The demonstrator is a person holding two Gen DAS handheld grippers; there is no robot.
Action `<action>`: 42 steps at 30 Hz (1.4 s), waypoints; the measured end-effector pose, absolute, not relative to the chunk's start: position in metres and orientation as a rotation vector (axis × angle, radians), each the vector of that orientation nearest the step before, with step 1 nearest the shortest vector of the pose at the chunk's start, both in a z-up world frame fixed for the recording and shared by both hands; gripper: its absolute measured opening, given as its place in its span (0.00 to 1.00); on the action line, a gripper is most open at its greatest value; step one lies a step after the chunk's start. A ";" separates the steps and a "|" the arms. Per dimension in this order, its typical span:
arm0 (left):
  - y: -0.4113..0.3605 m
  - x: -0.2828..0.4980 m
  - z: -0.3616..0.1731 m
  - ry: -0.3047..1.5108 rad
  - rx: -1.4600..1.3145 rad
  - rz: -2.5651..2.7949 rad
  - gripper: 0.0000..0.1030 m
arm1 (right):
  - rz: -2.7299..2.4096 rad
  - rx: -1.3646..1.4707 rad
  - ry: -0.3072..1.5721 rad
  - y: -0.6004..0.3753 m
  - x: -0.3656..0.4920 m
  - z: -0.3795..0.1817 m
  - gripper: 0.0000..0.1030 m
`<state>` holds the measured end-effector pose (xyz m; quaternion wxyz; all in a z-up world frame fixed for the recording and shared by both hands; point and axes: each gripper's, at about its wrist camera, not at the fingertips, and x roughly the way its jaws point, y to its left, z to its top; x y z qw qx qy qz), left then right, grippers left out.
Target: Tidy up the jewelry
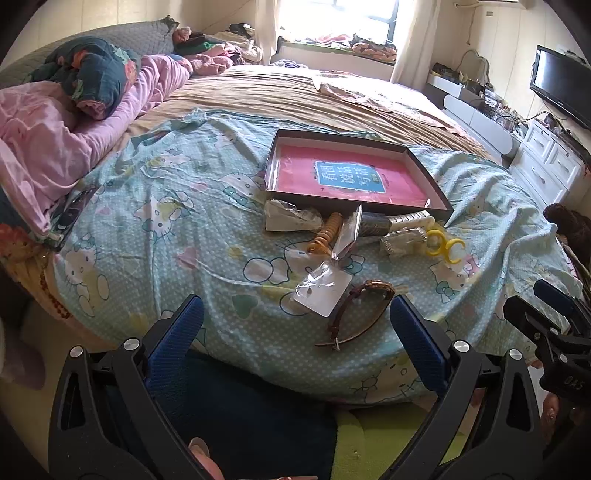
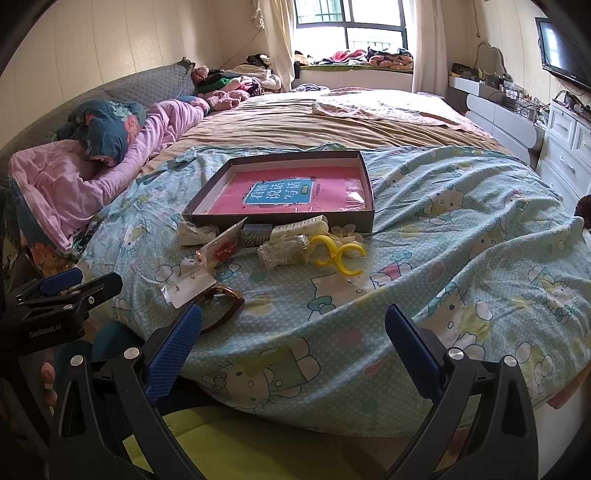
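Surface: you work over a bed whose blue cartoon-cat sheet covers the near end.
Room: window beyond, white drawers and TV at your right.
Container: shallow dark box on the sheet, holding 1 pink booklet.
Jewelry: loose just in front of the box; yellow rings, brown strap watch nearest you.
Left gripper: spread wide, holding nothing.
Right gripper: spread wide, holding nothing.

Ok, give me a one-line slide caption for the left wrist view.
Open left gripper hovers at the bed edge before a brown-strapped wristwatch, with bagged jewelry and yellow hoops beside a shallow box.
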<state>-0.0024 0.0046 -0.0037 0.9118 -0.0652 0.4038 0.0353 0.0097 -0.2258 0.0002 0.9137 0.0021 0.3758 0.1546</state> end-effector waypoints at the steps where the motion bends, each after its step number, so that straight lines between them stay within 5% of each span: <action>1: 0.003 -0.003 -0.003 0.832 -0.133 0.073 0.92 | 0.319 0.006 0.774 -0.226 0.009 0.000 0.96; 42: 0.013 -0.003 -0.001 0.839 -0.128 0.097 0.92 | 0.337 -0.001 0.773 -0.220 0.007 0.005 0.96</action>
